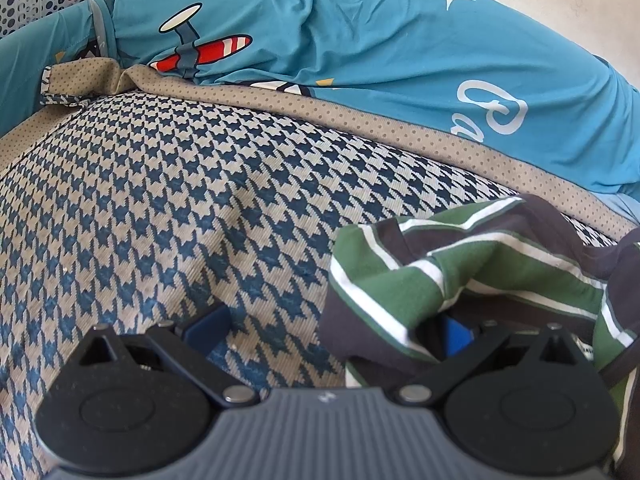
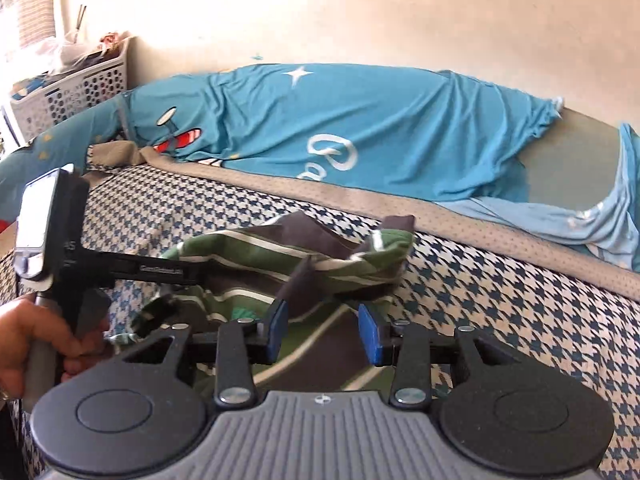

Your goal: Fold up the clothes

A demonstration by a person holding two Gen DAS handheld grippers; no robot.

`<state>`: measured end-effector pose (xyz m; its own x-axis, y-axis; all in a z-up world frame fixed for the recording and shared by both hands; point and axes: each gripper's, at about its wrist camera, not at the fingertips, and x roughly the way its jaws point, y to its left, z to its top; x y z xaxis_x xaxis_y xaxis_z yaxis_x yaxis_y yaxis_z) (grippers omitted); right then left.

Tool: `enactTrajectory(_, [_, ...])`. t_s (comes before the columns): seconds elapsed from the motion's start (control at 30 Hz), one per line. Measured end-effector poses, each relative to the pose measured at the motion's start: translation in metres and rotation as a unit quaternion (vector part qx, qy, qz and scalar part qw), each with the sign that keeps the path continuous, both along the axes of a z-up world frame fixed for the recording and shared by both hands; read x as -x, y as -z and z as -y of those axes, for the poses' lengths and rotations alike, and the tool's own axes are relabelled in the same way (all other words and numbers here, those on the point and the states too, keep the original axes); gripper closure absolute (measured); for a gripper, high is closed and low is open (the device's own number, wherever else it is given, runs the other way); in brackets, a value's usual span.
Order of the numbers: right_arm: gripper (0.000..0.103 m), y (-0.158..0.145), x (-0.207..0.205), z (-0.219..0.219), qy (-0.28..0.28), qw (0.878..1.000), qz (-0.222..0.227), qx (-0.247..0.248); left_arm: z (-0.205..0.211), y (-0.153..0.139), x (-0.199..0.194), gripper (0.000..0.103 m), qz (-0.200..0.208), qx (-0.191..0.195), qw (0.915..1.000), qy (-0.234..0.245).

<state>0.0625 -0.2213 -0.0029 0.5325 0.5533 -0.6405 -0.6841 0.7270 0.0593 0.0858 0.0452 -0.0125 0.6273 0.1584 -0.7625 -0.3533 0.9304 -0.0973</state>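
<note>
Striped garment drapes over left gripper; blue sheet behind.

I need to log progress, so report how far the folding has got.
Done: nothing looks folded; the striped garment lies crumpled on the houndstooth cover. In hand: the open left gripper and open right gripper are at its edge, neither gripping. Left: spreading and folding it.

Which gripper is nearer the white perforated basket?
Left. The left gripper works toward the white perforated basket's end of the bed; the right gripper sits farther along, over the striped garment.
</note>
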Motion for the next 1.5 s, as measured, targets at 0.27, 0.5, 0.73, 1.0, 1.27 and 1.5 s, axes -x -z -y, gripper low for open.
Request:
enactTrajectory(0.27, [0.036,0.030,-0.022,0.006,0.023,0.998,-0.054,-0.007,-0.001,0.000,0.001,0.000,0.001,-0.002,1.0000,0.004])
enactTrajectory(0.5, [0.035,0.048,-0.034,0.007,0.037,0.996,-0.085,-0.015,0.000,-0.001,0.001,0.000,0.000,-0.002,1.0000,0.005])
enactTrajectory(0.73, [0.067,0.031,-0.016,-0.001,0.011,0.999,-0.039,0.008,0.000,-0.001,0.000,0.000,0.000,-0.002,1.0000,0.005])
enactTrajectory(1.0, [0.091,0.026,0.011,-0.010,-0.018,0.999,0.016,0.045,0.001,-0.001,0.000,0.000,0.001,-0.005,1.0000,0.007])
enactTrajectory(1.27, [0.096,0.023,0.002,-0.003,0.030,0.997,0.041,0.051,0.002,-0.002,0.001,0.000,0.004,-0.003,1.0000,0.008])
enactTrajectory(1.5, [0.098,0.014,-0.015,0.028,0.113,0.992,0.046,0.045,0.011,-0.006,0.003,0.000,0.012,-0.002,0.9997,0.022])
